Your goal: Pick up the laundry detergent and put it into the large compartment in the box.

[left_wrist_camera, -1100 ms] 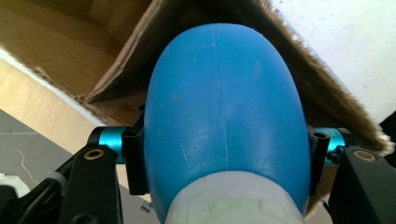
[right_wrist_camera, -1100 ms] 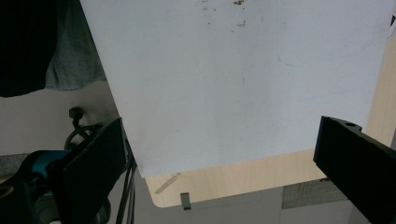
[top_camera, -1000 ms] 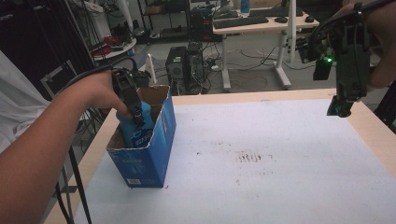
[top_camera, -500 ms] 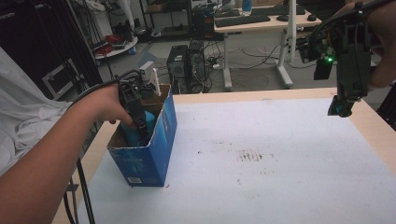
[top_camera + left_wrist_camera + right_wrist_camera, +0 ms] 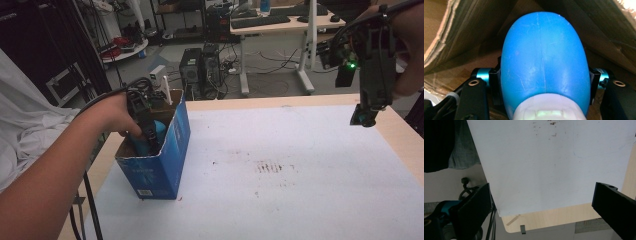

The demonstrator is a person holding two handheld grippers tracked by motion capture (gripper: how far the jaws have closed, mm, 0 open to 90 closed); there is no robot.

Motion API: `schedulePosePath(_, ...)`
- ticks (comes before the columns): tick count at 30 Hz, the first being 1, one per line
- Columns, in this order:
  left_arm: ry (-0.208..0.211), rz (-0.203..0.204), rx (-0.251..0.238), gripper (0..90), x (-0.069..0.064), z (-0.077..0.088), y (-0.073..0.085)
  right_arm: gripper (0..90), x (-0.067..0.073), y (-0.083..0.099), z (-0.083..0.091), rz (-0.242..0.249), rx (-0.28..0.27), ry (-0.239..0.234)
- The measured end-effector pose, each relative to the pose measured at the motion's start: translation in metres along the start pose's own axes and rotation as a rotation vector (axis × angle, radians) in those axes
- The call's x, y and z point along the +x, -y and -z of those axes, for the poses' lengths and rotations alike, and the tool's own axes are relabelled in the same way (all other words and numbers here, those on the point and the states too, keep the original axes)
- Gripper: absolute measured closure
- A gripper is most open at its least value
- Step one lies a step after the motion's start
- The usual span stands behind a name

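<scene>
The left gripper (image 5: 148, 136) reaches down into the open blue box (image 5: 165, 165) at the table's left edge, jaws clamped on a blue bottle (image 5: 544, 65). The right gripper (image 5: 369, 112) hangs wide open above the right edge of the white sheet (image 5: 280, 170).

The left gripper (image 5: 544, 82) is showing black jaws with teal collars and brass-ringed screw holes. The right gripper (image 5: 369, 107) is showing a black body, a green light glowing and black cable looping off it. A white sleeve (image 5: 25, 135) is draping at the left.
</scene>
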State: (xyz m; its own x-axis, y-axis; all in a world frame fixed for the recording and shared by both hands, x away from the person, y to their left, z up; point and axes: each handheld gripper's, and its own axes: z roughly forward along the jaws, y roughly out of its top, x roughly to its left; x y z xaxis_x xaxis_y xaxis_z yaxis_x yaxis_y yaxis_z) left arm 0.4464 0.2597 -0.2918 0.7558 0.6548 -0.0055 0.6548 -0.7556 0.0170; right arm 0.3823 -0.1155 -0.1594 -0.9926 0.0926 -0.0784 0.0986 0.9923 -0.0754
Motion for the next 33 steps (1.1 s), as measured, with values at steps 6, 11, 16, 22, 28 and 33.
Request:
schedulePosePath(6,-0.002,-0.004,-0.002,34.1,0.0,0.001,-0.001,1.7,0.0,0.0,0.0,-0.001,0.002,0.001)
schedulePosePath(11,-0.004,-0.007,-0.002,30.6,-0.002,0.002,-0.002,1.7,0.0,0.003,0.001,-0.002,-0.002,0.004)
schedulePosePath(16,-0.014,-0.015,-0.007,28.6,-0.003,0.005,-0.004,1.7,0.0,0.005,0.001,-0.007,-0.008,0.006)
schedulePosePath(22,-0.028,-0.019,0.001,25.7,-0.006,0.011,-0.006,1.7,0.001,0.007,0.001,-0.012,-0.008,0.004)
schedulePosePath(28,-0.026,-0.025,0.005,23.6,-0.008,0.017,-0.006,1.7,0.001,0.009,0.0,-0.012,-0.008,0.003)
schedulePosePath(33,-0.033,-0.015,0.002,20.0,-0.009,0.023,-0.005,1.7,0.0,0.01,0.001,-0.007,-0.014,0.005)
